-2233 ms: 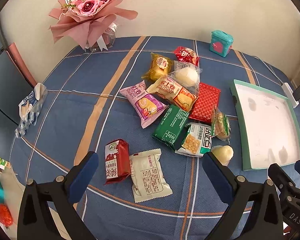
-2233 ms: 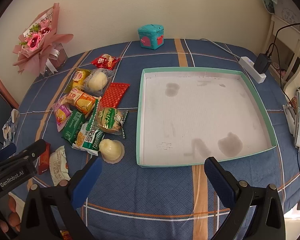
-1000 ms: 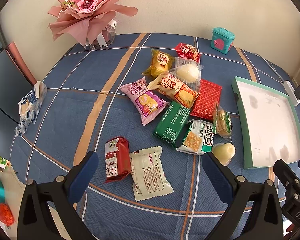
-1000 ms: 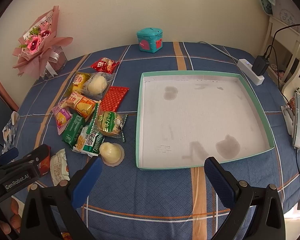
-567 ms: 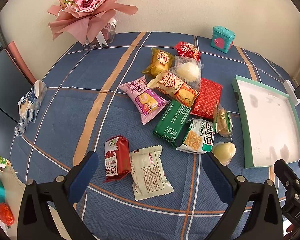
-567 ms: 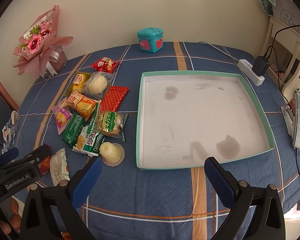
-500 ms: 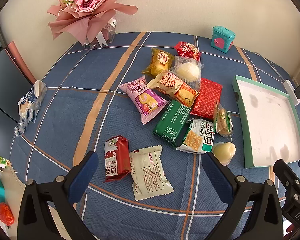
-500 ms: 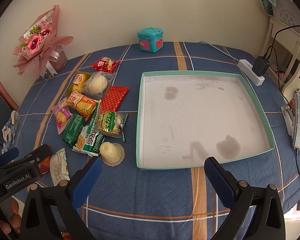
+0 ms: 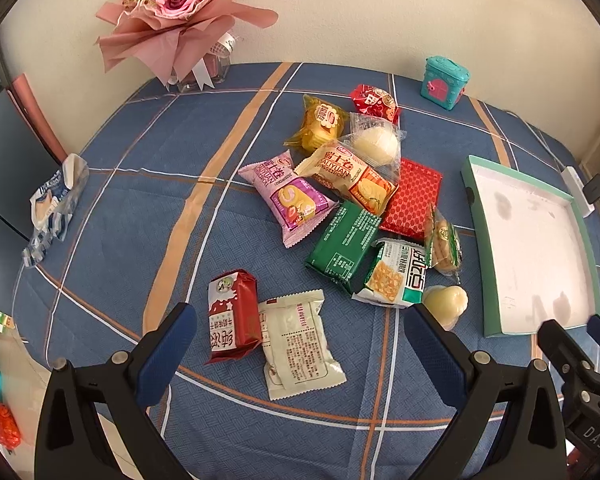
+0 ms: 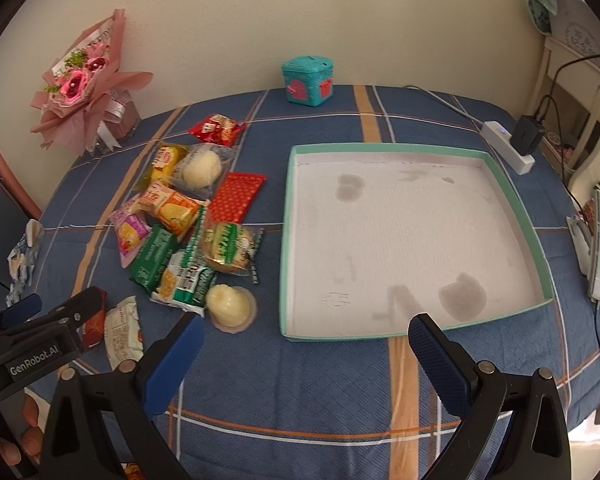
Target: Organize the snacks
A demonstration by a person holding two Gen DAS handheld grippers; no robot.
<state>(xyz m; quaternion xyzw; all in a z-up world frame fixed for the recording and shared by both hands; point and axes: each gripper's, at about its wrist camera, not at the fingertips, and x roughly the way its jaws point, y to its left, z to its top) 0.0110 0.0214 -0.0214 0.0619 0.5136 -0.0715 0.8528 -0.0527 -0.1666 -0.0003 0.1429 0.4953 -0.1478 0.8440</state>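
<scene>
Left gripper [image 9: 300, 342] and right gripper [image 10: 306, 344] both gape wide, empty, above worktop. Snacks [image 9: 352, 216] piled left of bare tray [image 10: 412, 236]. Nothing sorted yet; next: drop onto nearest packet [image 9: 298, 342], clamp, carry to tray.
</scene>
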